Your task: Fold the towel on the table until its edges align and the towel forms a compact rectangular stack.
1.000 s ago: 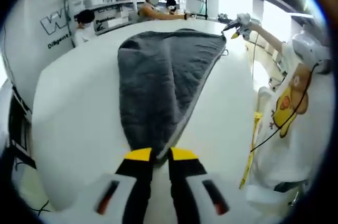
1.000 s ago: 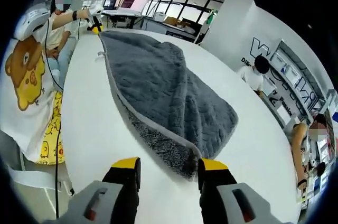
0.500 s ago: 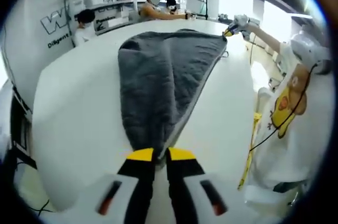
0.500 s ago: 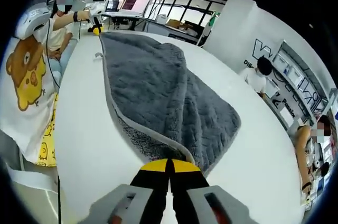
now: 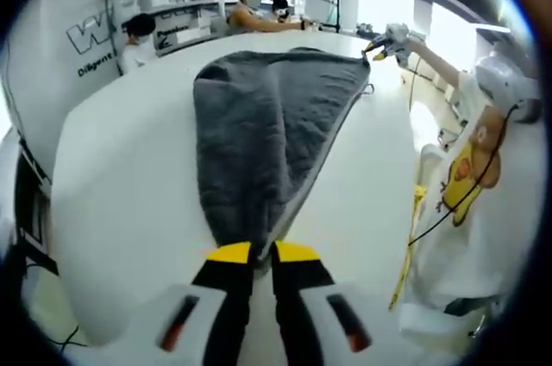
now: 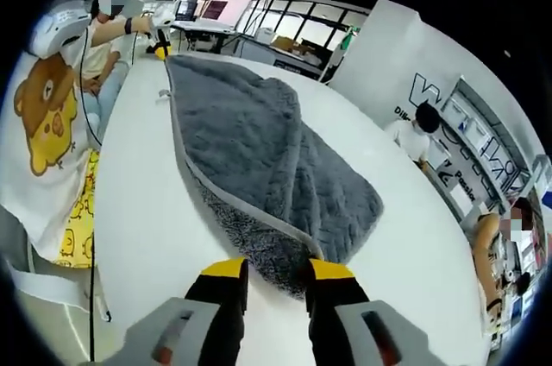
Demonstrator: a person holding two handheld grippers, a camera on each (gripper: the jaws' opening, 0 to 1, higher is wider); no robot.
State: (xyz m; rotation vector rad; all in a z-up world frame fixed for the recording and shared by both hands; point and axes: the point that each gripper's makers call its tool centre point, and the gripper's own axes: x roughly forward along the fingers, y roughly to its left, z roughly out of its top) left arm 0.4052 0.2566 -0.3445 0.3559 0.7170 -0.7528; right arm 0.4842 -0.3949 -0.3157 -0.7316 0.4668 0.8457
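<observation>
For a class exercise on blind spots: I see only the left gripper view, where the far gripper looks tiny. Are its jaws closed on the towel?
Observer: No. The right gripper has its jaws apart, with the corner of the grey towel between them.
Operator: Is that corner flat?
Observer: It is turned over, showing the fluffy underside.
Operator: Is my gripper seen from there?
Observer: Yes, the left gripper is at the towel's far end.

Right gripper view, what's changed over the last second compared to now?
The right gripper went from open to shut half a second ago; now its jaws stand apart again with the grey towel's near corner between them. The left gripper stays pinched on its towel corner; the towel stays on the white table.
</observation>
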